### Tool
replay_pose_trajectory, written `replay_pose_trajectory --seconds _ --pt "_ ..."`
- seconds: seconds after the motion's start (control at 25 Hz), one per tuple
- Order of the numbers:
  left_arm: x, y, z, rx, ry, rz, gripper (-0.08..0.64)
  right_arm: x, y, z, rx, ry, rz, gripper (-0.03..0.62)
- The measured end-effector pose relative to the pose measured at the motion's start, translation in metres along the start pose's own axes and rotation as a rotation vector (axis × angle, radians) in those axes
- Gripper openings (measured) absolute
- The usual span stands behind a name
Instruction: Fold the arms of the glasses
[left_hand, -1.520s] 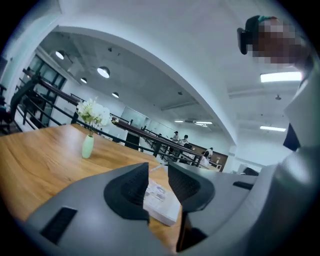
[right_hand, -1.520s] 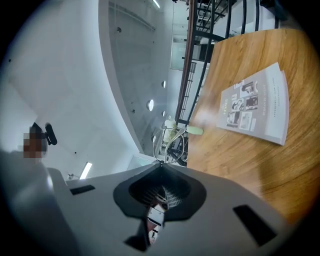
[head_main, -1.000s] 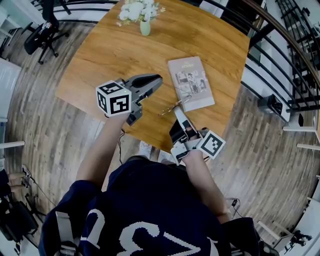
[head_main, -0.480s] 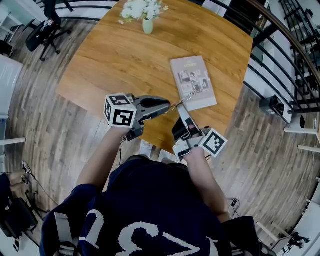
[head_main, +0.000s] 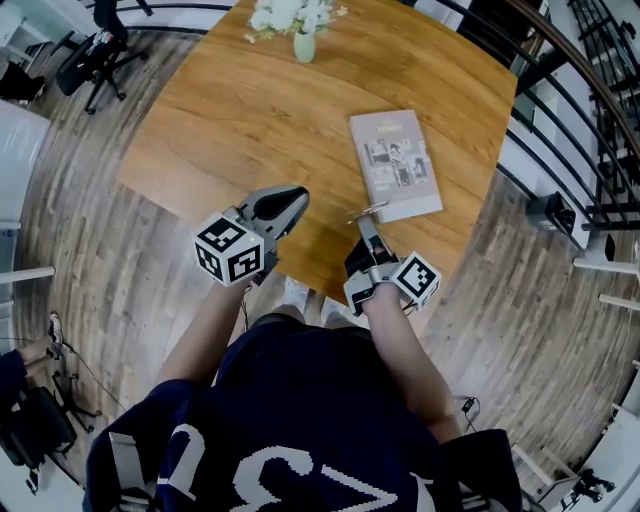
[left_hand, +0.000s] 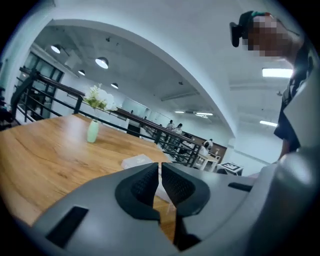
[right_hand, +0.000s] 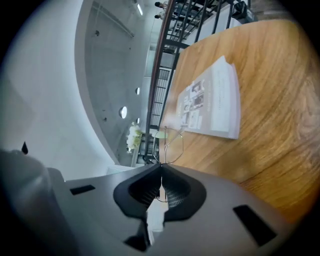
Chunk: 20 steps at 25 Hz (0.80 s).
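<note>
While the left gripper (head_main: 296, 198) hangs over the near edge of the wooden table (head_main: 250, 110) with its jaws closed to a thin slit and nothing between them, the right gripper (head_main: 362, 222) has its jaws clamped on the thin wire frame of the glasses (head_main: 368, 211). The glasses are up off the tabletop, just beside the near corner of a pale book (head_main: 396, 165) that lies flat on the wood. In the right gripper view one round lens rim stands out past the jaw tips. The book's cover carries small pictures and a title (the print is too small to read). Each gripper bears a cube of black-and-white square markers. A pale green vase (head_main: 304, 46) of white flowers stands at the table's far edge, well apart from both grippers.
</note>
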<state>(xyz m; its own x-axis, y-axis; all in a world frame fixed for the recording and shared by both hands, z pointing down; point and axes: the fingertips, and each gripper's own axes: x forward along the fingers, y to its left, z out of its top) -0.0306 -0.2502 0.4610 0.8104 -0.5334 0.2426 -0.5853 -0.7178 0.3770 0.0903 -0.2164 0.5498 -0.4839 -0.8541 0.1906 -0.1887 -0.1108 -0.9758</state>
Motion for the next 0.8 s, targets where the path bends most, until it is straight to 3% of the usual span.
replay_pose_trajectory --seconds 0.08,0.16,0.48,0.8 --pt "-0.009 0.009 -0.003 0.031 -0.019 0.092 0.028 0.003 -0.025 -0.005 0.039 -0.01 -0.064 0.028" --pt "-0.016 0.012 -0.008 0.047 -0.026 0.138 0.028 0.007 -0.045 -0.011 0.083 -0.016 -0.111 0.028" --pt "-0.031 0.011 -0.02 0.051 -0.011 0.162 0.028 0.025 -0.081 -0.028 0.191 -0.054 -0.23 0.028" --pt "-0.045 0.014 -0.022 0.041 -0.03 0.188 0.028 0.042 -0.089 -0.016 0.194 -0.106 -0.237 0.031"
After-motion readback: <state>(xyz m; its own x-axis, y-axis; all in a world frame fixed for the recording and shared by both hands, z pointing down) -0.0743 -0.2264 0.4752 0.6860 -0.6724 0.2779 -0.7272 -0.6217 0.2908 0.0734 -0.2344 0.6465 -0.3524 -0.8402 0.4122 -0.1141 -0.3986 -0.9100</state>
